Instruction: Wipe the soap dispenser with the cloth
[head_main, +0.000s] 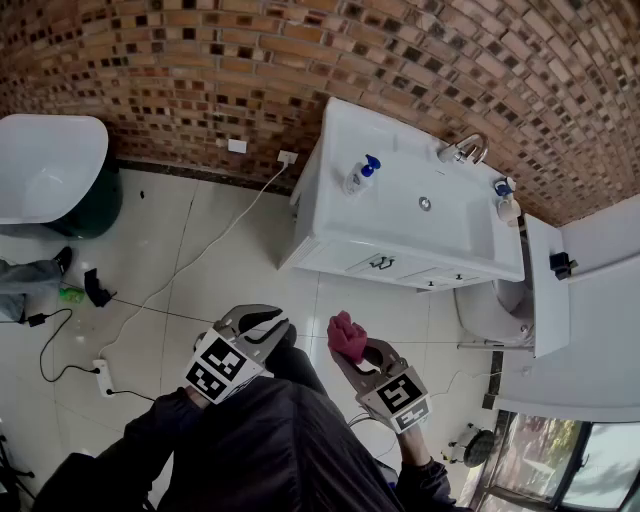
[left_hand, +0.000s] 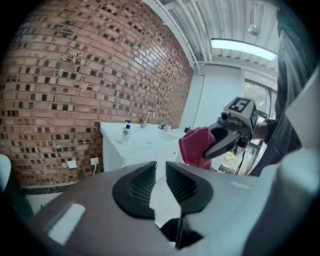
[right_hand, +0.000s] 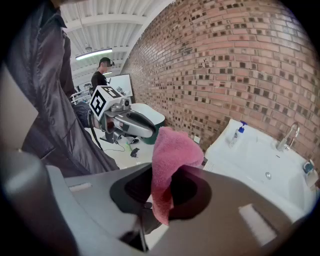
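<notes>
The soap dispenser (head_main: 360, 175), a clear bottle with a blue pump, stands on the left end of the white vanity top (head_main: 455, 235). It also shows far off in the left gripper view (left_hand: 126, 132) and in the right gripper view (right_hand: 238, 132). My right gripper (head_main: 352, 345) is shut on a pink cloth (head_main: 346, 335), which sticks up between its jaws (right_hand: 170, 155). My left gripper (head_main: 272, 325) hangs beside it, shut with nothing in it (left_hand: 161, 172). Both grippers are over the floor, well short of the vanity. From the left gripper, the cloth (left_hand: 196, 146) is seen to the right.
A faucet (head_main: 465, 150) and a second small bottle (head_main: 505, 200) sit at the vanity's right end. A white tub (head_main: 45, 165) stands at the left, with cables and a power strip (head_main: 103, 375) on the tiled floor. A person (right_hand: 102, 75) stands in the background.
</notes>
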